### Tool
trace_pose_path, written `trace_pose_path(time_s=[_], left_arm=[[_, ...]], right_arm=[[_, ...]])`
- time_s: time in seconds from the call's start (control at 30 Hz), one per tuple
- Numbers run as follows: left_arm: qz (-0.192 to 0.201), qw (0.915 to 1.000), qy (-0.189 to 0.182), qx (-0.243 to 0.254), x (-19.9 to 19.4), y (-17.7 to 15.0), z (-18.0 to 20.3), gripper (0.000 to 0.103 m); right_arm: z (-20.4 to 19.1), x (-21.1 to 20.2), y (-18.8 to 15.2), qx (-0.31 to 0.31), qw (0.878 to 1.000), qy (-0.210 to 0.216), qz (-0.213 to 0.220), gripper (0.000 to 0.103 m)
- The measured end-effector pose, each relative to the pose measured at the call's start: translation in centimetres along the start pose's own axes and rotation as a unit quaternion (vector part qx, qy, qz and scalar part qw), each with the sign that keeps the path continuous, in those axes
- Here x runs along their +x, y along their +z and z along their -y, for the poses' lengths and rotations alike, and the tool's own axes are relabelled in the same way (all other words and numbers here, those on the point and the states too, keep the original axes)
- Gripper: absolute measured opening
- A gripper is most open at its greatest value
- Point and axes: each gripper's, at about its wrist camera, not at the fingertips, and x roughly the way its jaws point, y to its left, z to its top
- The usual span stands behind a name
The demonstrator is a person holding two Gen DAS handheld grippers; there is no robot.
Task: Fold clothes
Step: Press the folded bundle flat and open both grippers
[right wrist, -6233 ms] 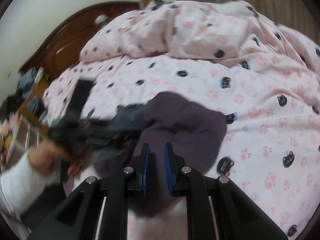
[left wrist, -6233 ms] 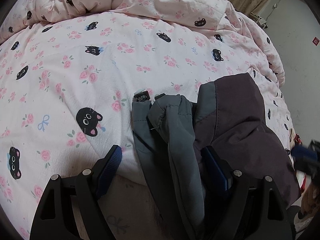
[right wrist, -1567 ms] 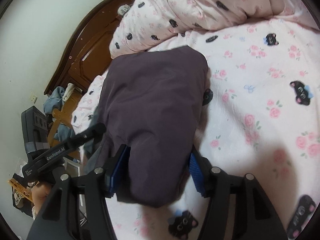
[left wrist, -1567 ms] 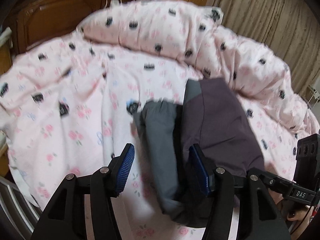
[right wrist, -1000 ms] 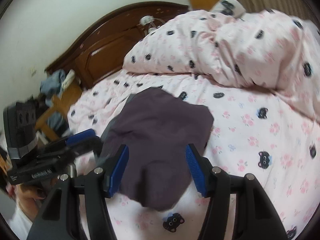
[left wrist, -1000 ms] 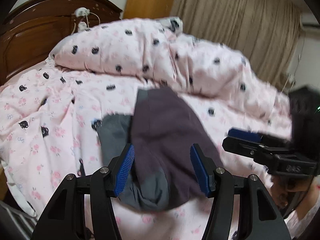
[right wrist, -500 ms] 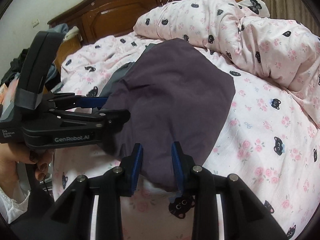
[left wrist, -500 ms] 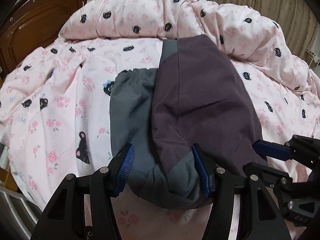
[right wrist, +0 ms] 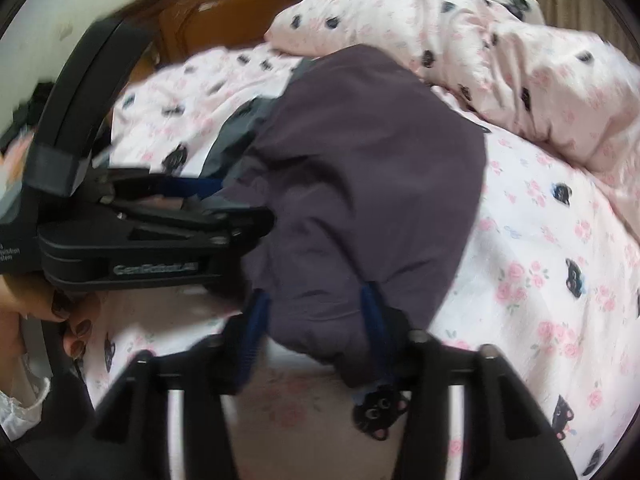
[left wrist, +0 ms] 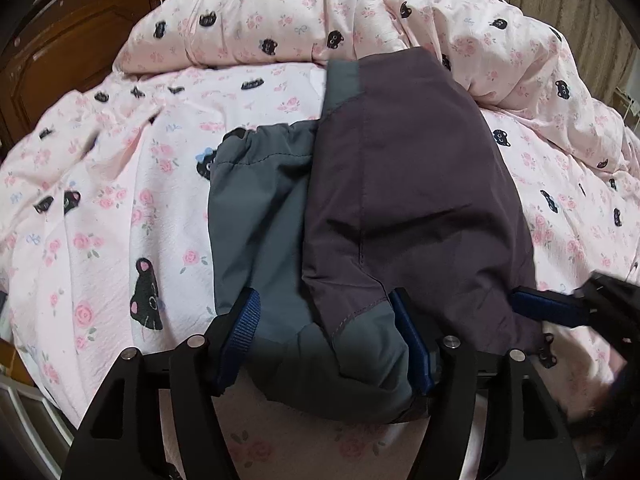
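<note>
A folded purple-and-grey padded jacket (left wrist: 404, 184) is laid on the pink cat-and-rose printed bed cover (left wrist: 120, 208), directly ahead of both grippers. The left gripper (left wrist: 326, 332) is spread apart around the jacket's near grey hem, its jaws having just widened; the right gripper (right wrist: 312, 320) likewise has just opened around the purple corner, apparently releasing it so the fold stays flat. No containers are seen.

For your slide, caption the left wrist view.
Left gripper, jaws apart, straddles the near edge of a folded grey-and-purple jacket on a pink cat-print bed.
</note>
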Motion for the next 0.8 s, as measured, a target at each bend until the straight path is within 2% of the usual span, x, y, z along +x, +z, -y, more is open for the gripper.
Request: trace_pose_path(time_s=[0.03, 0.07, 0.2, 0.37, 0.53, 0.67, 0.8], left_arm=[[0.005, 1.0000, 0.003, 0.002, -0.2, 0.0, 0.0, 0.064], [0.005, 1.0000, 0.001, -0.001, -0.2, 0.1, -0.1, 0.064], [0.006, 0.9998, -0.013, -0.014, -0.2, 0.3, -0.7, 0.064], [0.013, 0.9998, -0.010, -0.014, -1.0, 0.5, -0.6, 0.064], [0.056, 0.9980, -0.024, -0.017, -5.1, 0.0, -0.4, 0.064], [0.094, 0.9952, -0.020, -0.019, -9.6, -1.2, 0.6, 0.064], [0.119, 0.9926, 0.005, -0.025, -13.6, -2.7, 1.3, 0.074]], right_arm=[[-0.6, -0.6, 0.2, -0.010, 1.000, -0.001, -0.001, 0.068], [-1.3, -1.2, 0.4, -0.020, 1.000, -0.002, -0.002, 0.068], [-1.5, -5.4, 0.0, -0.010, 0.999, 0.030, 0.033, 0.067], [-0.1, -9.5, -2.5, 0.032, 0.997, 0.037, 0.067, 0.067], [0.3, -11.4, -4.8, 0.065, 0.994, 0.041, 0.080, 0.067], [-0.2, -13.6, -5.5, 0.084, 0.989, 0.046, 0.110, 0.067], [-0.5, -15.5, -5.4, 0.085, 0.986, 0.036, 0.139, 0.078]])
